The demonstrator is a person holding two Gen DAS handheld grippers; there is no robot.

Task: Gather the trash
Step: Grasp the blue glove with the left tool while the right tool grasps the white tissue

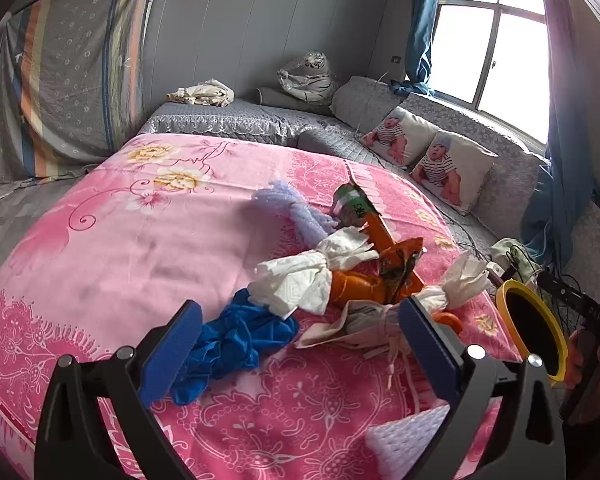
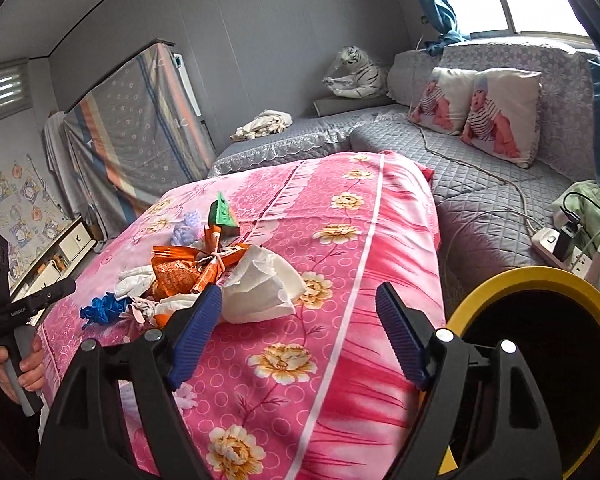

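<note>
A heap of trash lies on the pink flowered bedspread (image 1: 112, 264): a blue glove (image 1: 228, 340), white tissues (image 1: 300, 280), orange wrappers (image 1: 380, 276), a green carton (image 1: 352, 204) and a lavender foam net (image 1: 296, 208). My left gripper (image 1: 300, 344) hangs open just before the heap, with the glove and a tied wad of paper (image 1: 364, 320) in the gap, untouched. My right gripper (image 2: 300, 332) is open over the spread, its left finger next to a white tissue (image 2: 264, 284). A yellow-rimmed bin (image 2: 532, 274) stands at the bed's right edge.
A white foam piece (image 1: 404, 440) lies near the left gripper. A grey quilted couch (image 2: 480, 184) carries two baby-print pillows (image 2: 496, 112), a cable and a loaded power strip (image 2: 556, 244). A hand (image 2: 24, 368) holds the other gripper's handle at the left.
</note>
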